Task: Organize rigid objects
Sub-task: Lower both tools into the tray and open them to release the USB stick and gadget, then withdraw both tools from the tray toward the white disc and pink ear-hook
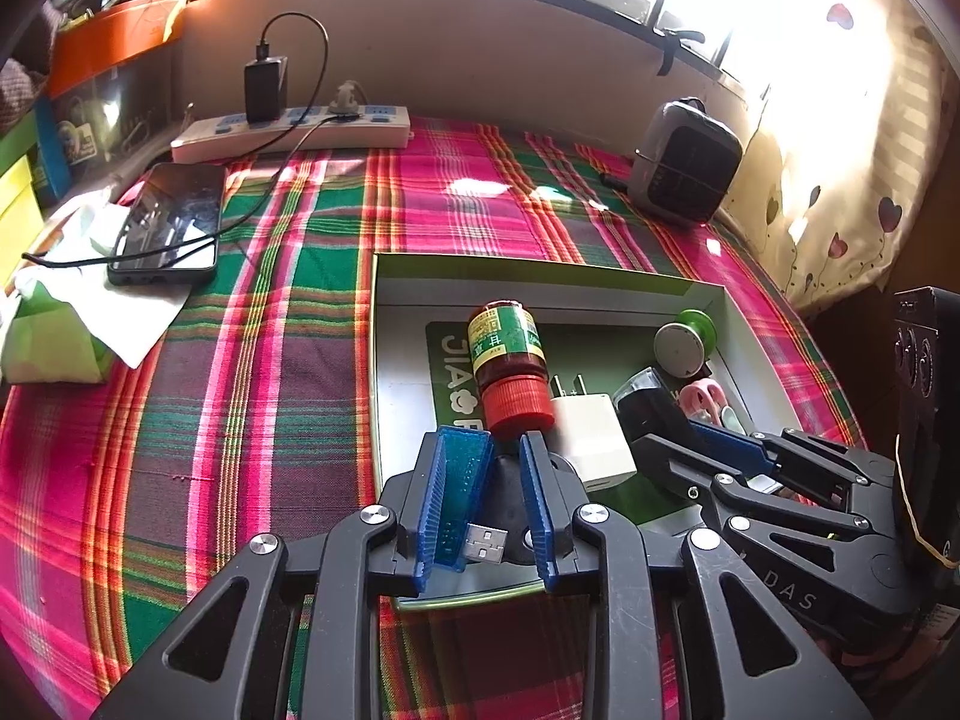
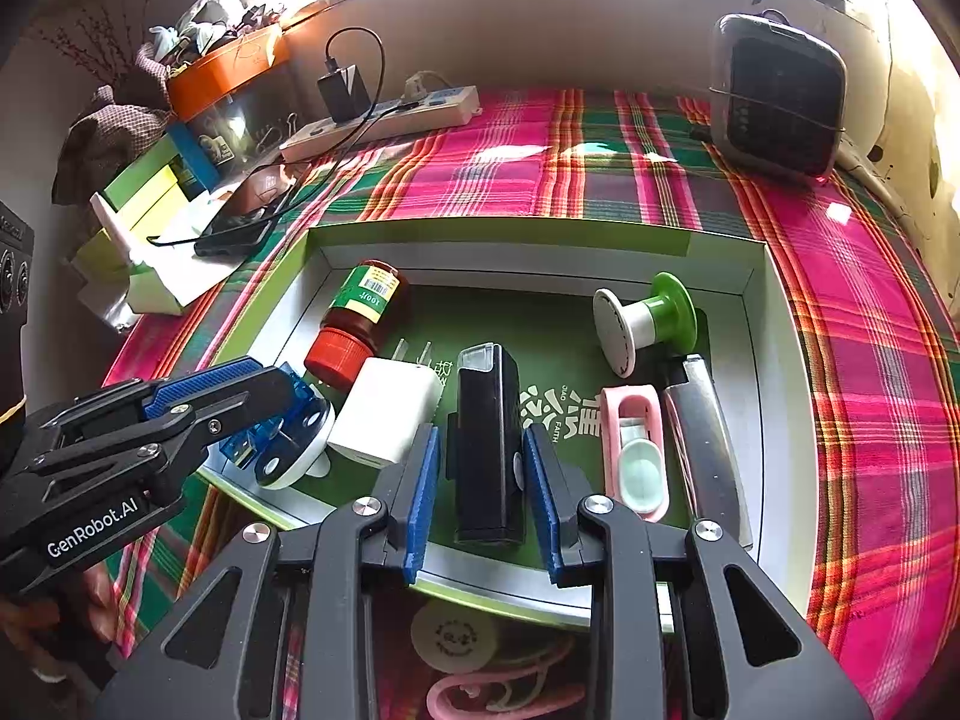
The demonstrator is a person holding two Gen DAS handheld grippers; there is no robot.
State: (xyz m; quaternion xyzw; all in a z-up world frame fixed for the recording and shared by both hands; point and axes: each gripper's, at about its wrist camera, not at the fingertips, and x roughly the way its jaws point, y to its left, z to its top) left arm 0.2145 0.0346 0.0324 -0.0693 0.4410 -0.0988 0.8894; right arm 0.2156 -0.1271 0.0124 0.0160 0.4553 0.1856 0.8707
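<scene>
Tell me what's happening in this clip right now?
A person is sorting small items into a shallow green box on a plaid-covered table. The left hand-held gripper has a blue USB stick lying against one finger, though its jaws look apart. The right hand-held gripper straddles a black rectangular device in the box, jaws apart. A red-capped bottle, white charger and green spool lie inside.
</scene>
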